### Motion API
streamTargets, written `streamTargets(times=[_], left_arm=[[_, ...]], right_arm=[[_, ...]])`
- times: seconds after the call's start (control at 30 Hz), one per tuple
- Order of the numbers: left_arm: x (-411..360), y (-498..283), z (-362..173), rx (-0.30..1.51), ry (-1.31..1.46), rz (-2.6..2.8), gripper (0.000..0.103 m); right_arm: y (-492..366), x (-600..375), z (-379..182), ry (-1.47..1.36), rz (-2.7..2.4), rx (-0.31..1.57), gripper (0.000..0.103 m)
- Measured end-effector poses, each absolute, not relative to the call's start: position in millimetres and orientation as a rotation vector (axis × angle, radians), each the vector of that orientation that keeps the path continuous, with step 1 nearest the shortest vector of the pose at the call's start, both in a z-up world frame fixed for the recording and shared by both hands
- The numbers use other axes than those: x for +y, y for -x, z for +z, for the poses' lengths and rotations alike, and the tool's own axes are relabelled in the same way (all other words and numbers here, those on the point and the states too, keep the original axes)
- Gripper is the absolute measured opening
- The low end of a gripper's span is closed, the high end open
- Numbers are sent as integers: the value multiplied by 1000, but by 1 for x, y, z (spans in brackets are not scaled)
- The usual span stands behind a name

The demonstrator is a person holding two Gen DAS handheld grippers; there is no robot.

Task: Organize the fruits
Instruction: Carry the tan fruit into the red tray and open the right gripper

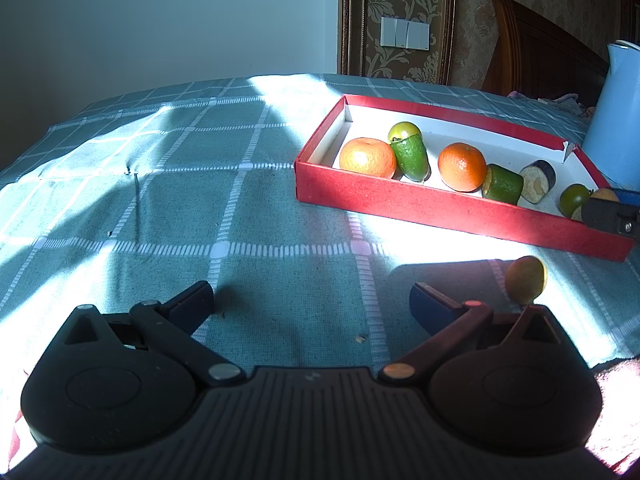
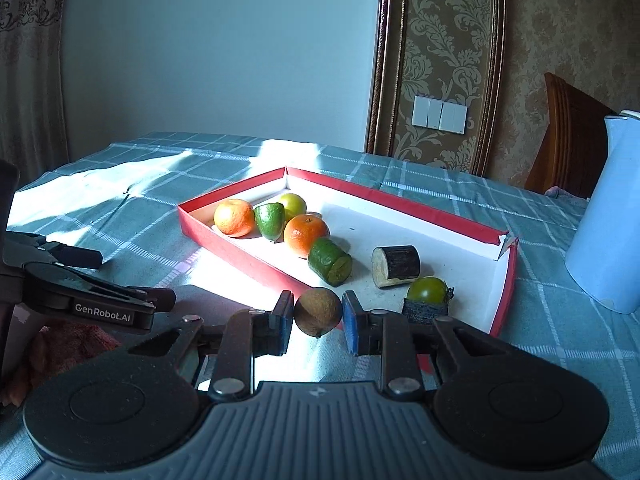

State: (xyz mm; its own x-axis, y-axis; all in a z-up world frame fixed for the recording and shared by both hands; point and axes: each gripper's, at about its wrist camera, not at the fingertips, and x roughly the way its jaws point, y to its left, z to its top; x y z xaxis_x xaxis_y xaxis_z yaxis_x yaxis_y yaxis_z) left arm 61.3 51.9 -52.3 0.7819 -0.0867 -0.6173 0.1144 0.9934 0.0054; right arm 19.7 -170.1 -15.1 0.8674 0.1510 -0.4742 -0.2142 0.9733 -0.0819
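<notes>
1. We see a shallow red cardboard box with a white inside (image 2: 240,252) on the teal checked tablecloth (image 1: 240,208), holding two orange mandarins (image 2: 234,217), green fruit pieces (image 2: 330,266), a dark-skinned cut chunk (image 2: 396,264) and small green tomatoes (image 2: 427,289).
2. Our right gripper (image 2: 318,312) is clamped on a small round brown fruit (image 2: 318,311), just outside the box's near wall.
3. Our left gripper (image 1: 312,300) stands wide apart, empty, above the cloth.

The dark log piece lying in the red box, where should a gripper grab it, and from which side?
Grab the dark log piece across its round bark sides, near the middle, coming straight down from above. It lies on its side with a pale cut end facing the camera, so the curved bark is free on both sides. The green cut fruit and green tomato sit close by but apart, leaving room for the fingers.
</notes>
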Motion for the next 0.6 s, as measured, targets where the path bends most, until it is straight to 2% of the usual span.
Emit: streamTargets(times=[0.47, 0.6], left_arm=[[52, -61, -52, 664, -43, -109, 103], [52, -61, -52, 664, -43, -109, 103]], right_arm=[[-99, -166, -24, 183, 161, 565, 26], [-102, -160, -21, 210, 152, 539, 25]])
